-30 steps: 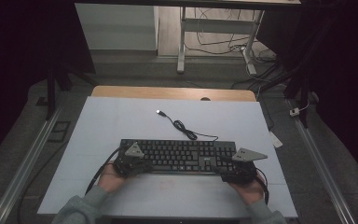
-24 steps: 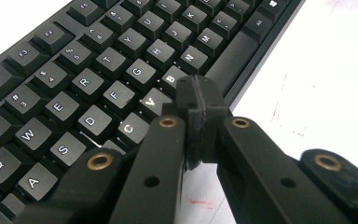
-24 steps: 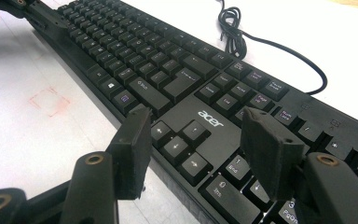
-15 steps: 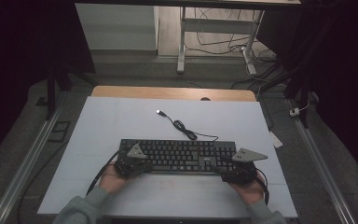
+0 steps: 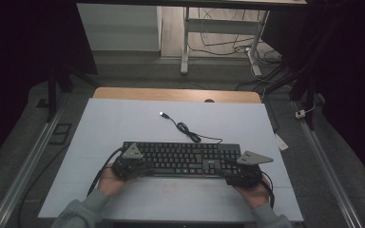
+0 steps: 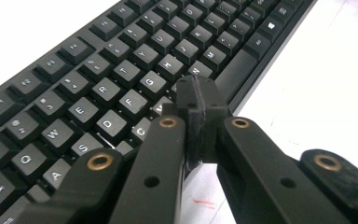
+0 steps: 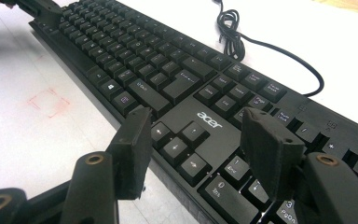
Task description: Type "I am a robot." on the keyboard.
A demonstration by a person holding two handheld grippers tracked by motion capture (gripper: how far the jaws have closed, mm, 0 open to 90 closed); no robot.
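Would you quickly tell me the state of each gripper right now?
Left gripper: shut, empty, over the keyboard.
Right gripper: open, straddling the keyboard's arrow keys.

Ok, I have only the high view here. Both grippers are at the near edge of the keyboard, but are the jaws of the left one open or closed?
Observer: Closed. In the left gripper view the left gripper has its pads pressed together with nothing between them, over the letter keys of the keyboard near C and V.
Operator: And the right one?
Observer: The right gripper is open. Its jaws stand apart on either side of the arrow keys and grip nothing.
Operator: Can you read a brand on the keyboard?
Observer: Yes, a white acer logo is printed just above the arrow keys.
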